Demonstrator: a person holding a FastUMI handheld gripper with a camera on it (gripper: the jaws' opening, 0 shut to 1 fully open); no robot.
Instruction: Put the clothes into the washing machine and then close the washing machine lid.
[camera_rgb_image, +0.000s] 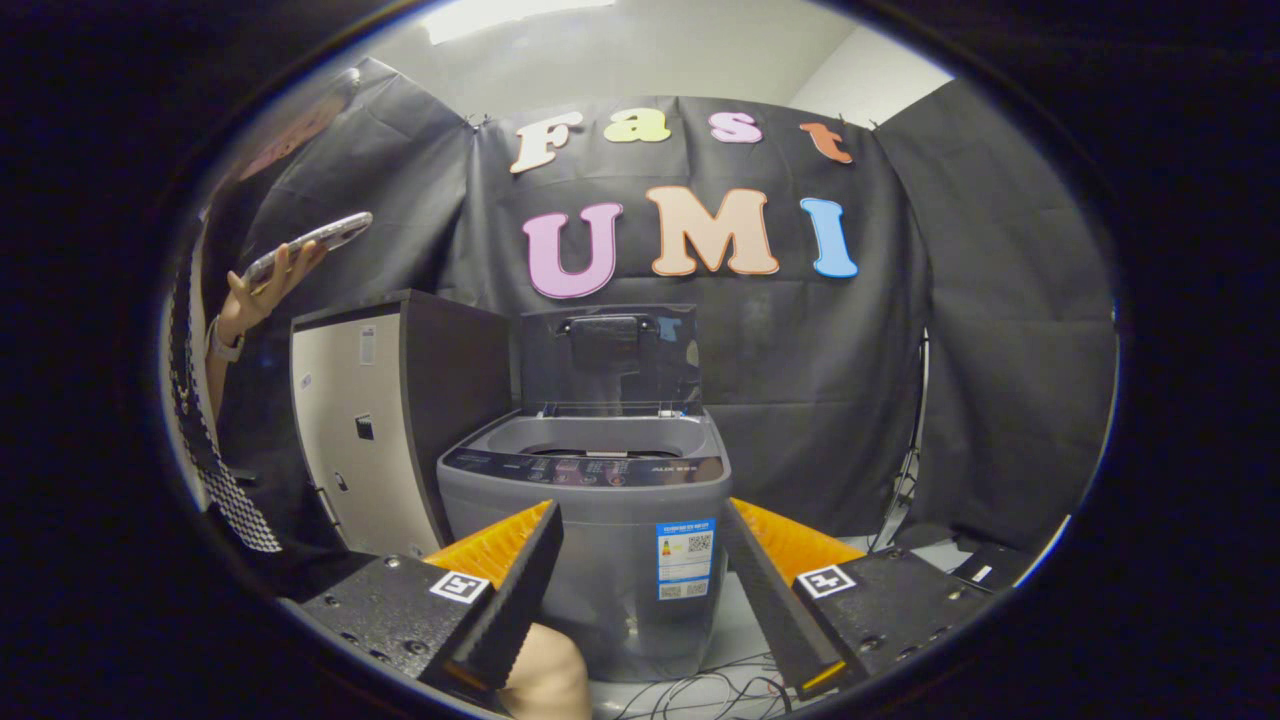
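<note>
A: While the lid (610, 358) stands upright, the washing machine (590, 540) sits centre frame, just beyond the fingers. Boxy grey plastic body, rounded corners, smooth matte front.

B: Gripper (640, 535) state?

A: Released. Fingers spread wide, nothing between them but air, with the washer's front showing through the gap. Finger inner faces are ribbed, wedge-shaped; blocky bases in the lower frame carry small square printed markers.

B: Lid detail?

A: Dark, glossy, semi-transparent panel, hinged at the back, with a moulded handle bar near its top edge. Below it the tub opening (600, 450) is a shallow grey recess. Dark control strip (585, 467) runs across the front edge, small buttons, too small to make out.

B: Clothes?

A: Can't tell if any lie in the tub; its inside is hidden from this angle.

B: Anything else?

A: Rectangular sticker (685, 558) on the washer front, centre-right. Left of the washer, a tall cabinet (385, 420), pale flat door, dark side panel. Upper left of frame, a person's hand (262, 290) holds a slim phone (310, 243). Loose thin cables (700, 690) on the floor, bottom centre. Wrinkled black cloth backs everything.
</note>
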